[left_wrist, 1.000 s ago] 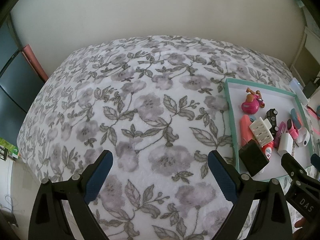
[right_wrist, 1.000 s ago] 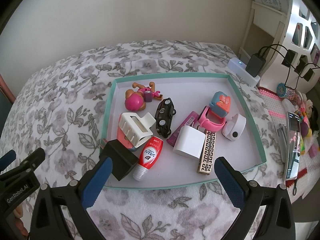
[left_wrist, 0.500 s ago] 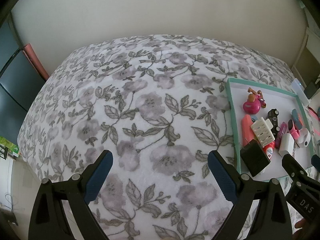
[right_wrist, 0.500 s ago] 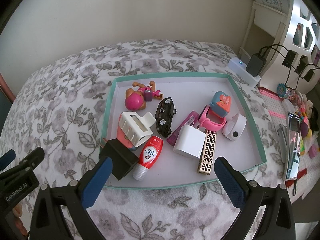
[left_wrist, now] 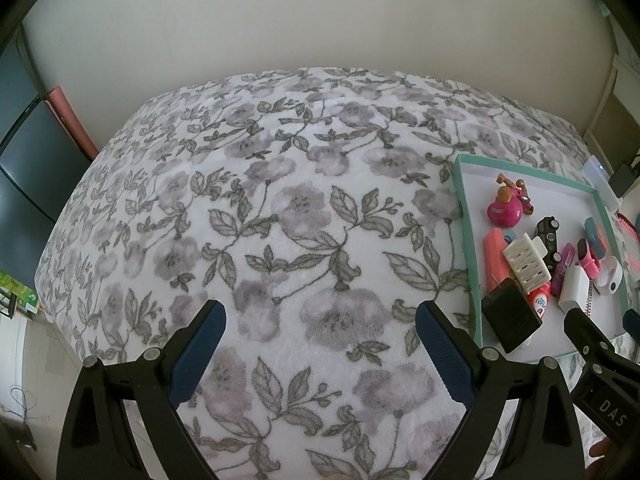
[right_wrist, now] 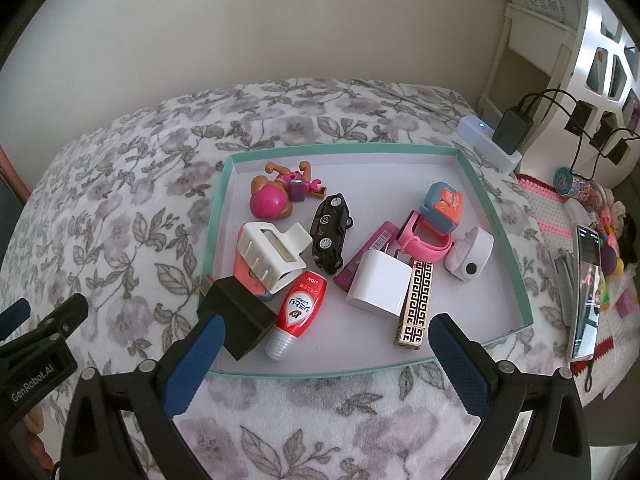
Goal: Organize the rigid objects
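The right gripper (right_wrist: 324, 354) hangs over the near edge of the tray (right_wrist: 496, 216), its blue-padded fingers (right_wrist: 192, 364) spread wide and holding nothing. All the small objects lie in the tray, ahead of and below these fingers. The black block (right_wrist: 236, 316) sits nearest, just beyond the left fingertip at the near-left corner. The red tube (right_wrist: 298, 308) lies next to it, its long axis running away from the gripper, white cap toward the fingers. The white charger (right_wrist: 378, 284) and gold bar (right_wrist: 416, 304) lie further right, the bar also pointing lengthwise away. The left gripper (left_wrist: 320, 354) is likewise open and empty, facing bare floral bedspread (left_wrist: 280, 220), with the tray well off to its right. The right gripper is probably the one to pick, and the tube would need a sideways grip across its width.
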